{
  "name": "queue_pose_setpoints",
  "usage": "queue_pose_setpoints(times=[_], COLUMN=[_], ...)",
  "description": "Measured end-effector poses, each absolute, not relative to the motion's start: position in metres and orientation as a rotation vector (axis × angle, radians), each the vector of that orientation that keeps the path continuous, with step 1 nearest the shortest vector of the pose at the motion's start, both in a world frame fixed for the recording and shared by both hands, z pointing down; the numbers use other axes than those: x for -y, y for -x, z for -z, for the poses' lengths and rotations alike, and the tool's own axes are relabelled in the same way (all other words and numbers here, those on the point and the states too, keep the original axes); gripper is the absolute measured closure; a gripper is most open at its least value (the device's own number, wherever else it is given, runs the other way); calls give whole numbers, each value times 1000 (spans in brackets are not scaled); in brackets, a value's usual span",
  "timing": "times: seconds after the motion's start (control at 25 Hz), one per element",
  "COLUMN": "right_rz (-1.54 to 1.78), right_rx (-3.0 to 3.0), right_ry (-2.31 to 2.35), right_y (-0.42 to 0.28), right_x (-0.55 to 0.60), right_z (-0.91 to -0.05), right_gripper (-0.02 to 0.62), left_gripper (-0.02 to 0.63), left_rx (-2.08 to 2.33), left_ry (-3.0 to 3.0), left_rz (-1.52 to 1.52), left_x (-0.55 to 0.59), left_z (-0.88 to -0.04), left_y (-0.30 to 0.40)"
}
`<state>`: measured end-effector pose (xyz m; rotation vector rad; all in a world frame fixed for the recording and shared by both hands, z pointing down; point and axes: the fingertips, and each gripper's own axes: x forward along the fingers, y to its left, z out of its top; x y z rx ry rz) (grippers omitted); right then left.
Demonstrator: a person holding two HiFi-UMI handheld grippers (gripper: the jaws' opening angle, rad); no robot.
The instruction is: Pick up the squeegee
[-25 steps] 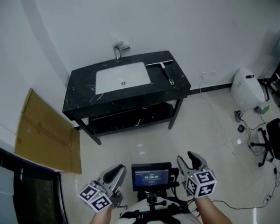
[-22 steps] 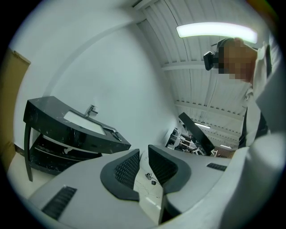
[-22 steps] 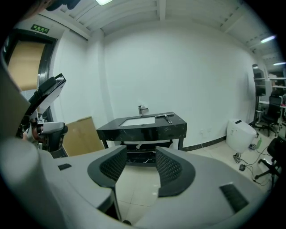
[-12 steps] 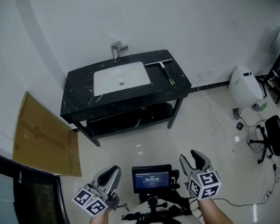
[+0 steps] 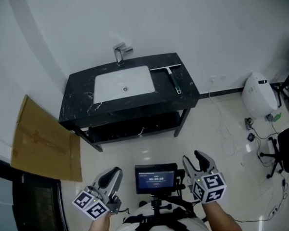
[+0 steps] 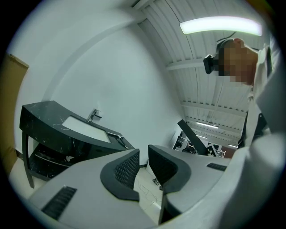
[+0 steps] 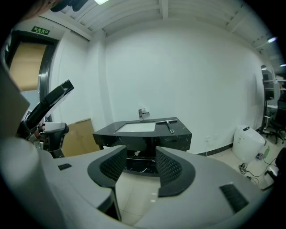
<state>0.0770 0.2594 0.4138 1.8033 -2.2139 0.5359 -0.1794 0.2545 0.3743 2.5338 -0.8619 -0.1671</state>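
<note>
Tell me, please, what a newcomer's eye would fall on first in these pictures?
The black counter with its white basin stands out against the white wall, the squeegee lying on it right of the basin. At the head view's bottom edge, the left gripper and right gripper are open and empty, well short of the counter. Cardboard stands by the left wall.

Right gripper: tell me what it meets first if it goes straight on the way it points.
Probably the black vanity's lower shelf, framed between the open right gripper's jaws across bare floor; depth is unclear. The squeegee lies higher, on the countertop.
</note>
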Motion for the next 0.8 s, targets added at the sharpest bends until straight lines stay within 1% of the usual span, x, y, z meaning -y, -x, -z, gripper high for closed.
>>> queue_pose_setpoints(times=[0.44, 0.8], right_rz=[-557, -601], right_rx=[2249, 2233], right_ry=[-1765, -1770], right_y=[-126, -131], right_x=[-215, -185], right_z=[-418, -427], right_gripper=[396, 396], left_gripper=[549, 549], left_rx=[900, 879], left_ry=[-2505, -2482], left_rz=[145, 134], left_x=[-223, -195], left_z=[-375, -384], left_y=[130, 122])
